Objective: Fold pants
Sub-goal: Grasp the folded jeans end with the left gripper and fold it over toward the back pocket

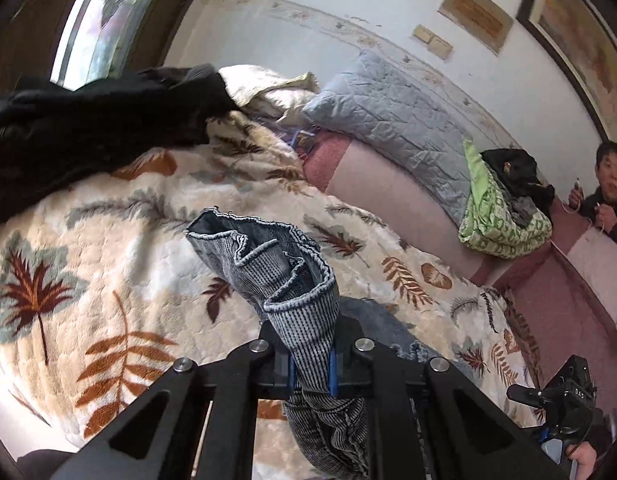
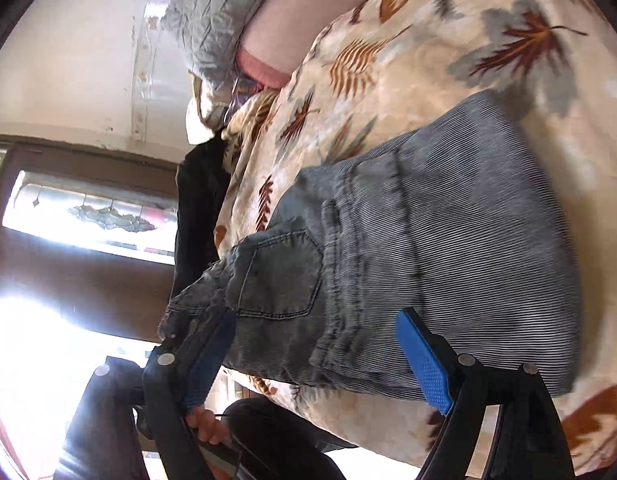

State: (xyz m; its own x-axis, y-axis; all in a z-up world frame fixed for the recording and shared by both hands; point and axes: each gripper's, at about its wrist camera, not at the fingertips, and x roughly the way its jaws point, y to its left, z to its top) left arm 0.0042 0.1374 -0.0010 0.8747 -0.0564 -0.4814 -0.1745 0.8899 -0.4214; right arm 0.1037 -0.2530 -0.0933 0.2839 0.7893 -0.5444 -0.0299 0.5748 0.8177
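The grey ribbed pants (image 1: 268, 264) have a hemmed end that stands up crumpled from my left gripper (image 1: 312, 368), which is shut on the fabric. More of the cloth hangs below the fingers. In the right wrist view the pants (image 2: 448, 240) lie flat on the leaf-patterned blanket (image 2: 388, 60), back pocket (image 2: 280, 272) facing up. My right gripper (image 2: 316, 360) is open just above the waist end. Its blue pads (image 2: 422, 364) stand wide apart and press on nothing.
A black garment (image 1: 88, 128) lies at the blanket's far left. A grey quilted pillow (image 1: 396, 120) and a green bag (image 1: 496, 216) of clothes rest on the pink bed (image 1: 388, 188). A person (image 1: 608, 188) sits at the far right. A window (image 2: 88, 212) is beyond the bed edge.
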